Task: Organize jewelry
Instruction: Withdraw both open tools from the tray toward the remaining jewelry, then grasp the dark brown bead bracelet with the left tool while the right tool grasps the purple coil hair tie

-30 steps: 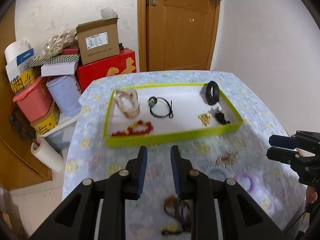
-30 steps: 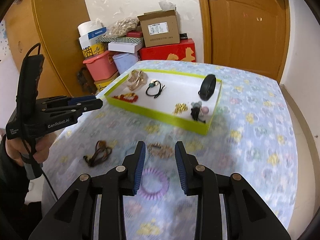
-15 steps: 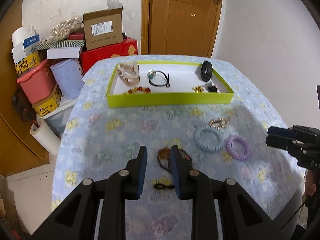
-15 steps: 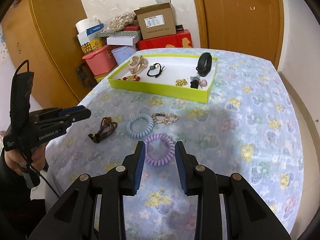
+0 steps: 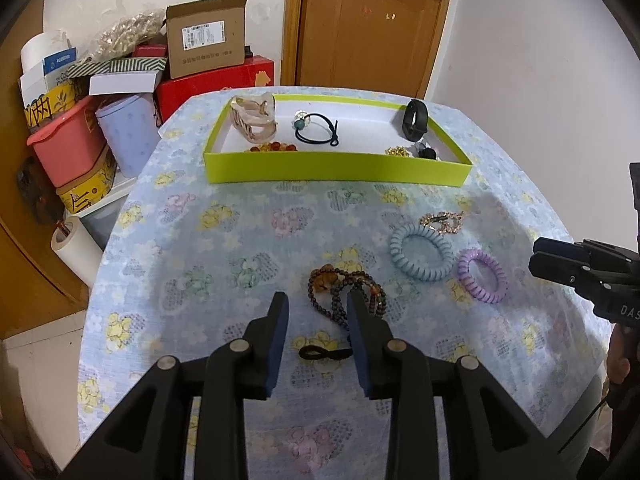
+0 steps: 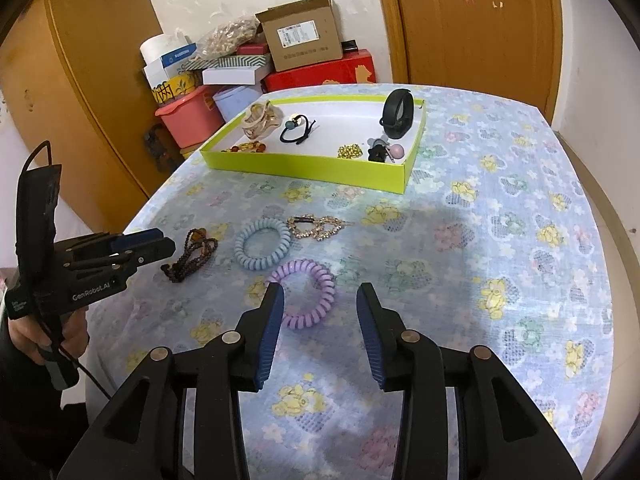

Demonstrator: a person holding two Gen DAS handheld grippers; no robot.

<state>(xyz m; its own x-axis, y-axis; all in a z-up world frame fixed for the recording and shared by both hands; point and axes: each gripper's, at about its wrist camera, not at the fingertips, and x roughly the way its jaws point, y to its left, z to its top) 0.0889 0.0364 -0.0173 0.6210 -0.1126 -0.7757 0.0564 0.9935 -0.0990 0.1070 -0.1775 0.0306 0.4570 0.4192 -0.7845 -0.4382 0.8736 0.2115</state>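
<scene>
My left gripper (image 5: 318,300) hovers over the flowered cloth with its jaws opening and nothing pressed between the pads. A brown bead bracelet (image 5: 326,280) lies just beyond its tips, partly behind the right finger, and a small black hair tie (image 5: 324,354) lies below them. My right gripper (image 6: 320,292) is also opening, above a purple coil hair tie (image 6: 320,272) whose near side sits between its fingers. A blue coil hair tie (image 6: 260,266) and a gold rhinestone clip (image 6: 320,228) lie further on. The green tray (image 5: 336,168) holds several pieces.
The table's near and left edges drop off close to the left gripper (image 6: 160,240), which a hand holds at the left. Boxes, a pink bin (image 5: 68,140) and a paper roll crowd the floor at the far left. A wooden door (image 5: 368,24) stands behind the table.
Both grippers have drawn back from the tray and sunk toward the cloth, so the loose hair ties and bracelet now lie near their tips. Both pairs of jaws stand wider.
</scene>
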